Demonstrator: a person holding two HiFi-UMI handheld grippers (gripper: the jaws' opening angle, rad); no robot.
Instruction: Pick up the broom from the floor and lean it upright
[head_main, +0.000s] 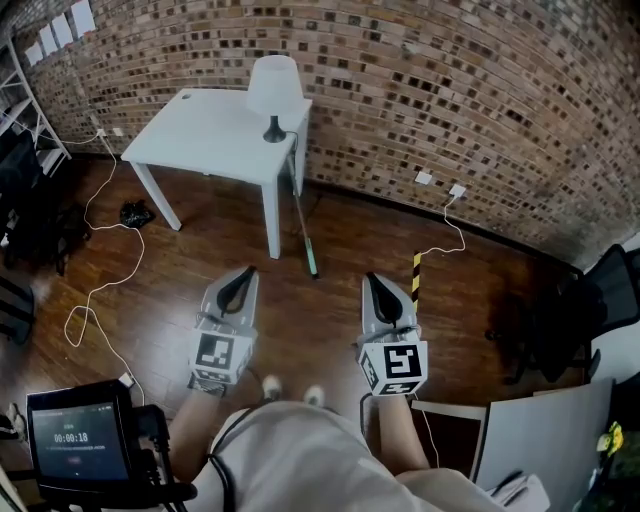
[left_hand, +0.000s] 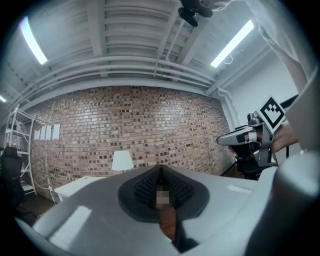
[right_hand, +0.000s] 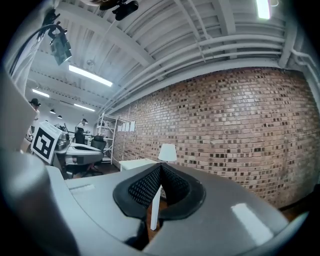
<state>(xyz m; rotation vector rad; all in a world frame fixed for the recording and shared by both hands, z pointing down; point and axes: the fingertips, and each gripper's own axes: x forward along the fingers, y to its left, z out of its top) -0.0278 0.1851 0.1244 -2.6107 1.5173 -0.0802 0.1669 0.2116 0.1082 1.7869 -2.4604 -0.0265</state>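
**A:** Head view first: how are the tools?

**B:** The left gripper (head_main: 244, 274) and right gripper (head_main: 373, 280) are held level, side by side over the wooden floor (head_main: 300, 330). Both are closed and empty, with a forearm behind each.

**A:** And the broom?

**B:** The broom (head_main: 303, 225) is ahead, well apart from both. Its thin handle runs from the corner of the white table (head_main: 200, 120), beside the lamp (head_main: 273, 85), down to a green end on the floor. It looks propped there, though I can't be sure. A striped post (head_main: 416, 275) stands just beyond the right gripper.

**A:** Left gripper view?

**B:** The pads meet at the tip and grip nothing. The lamp, table and brick wall (left_hand: 150, 120) lie beyond.

**A:** Right gripper view?

**B:** The jaws are together and hold nothing. A table leg (right_hand: 155, 210) shows through the slit below.
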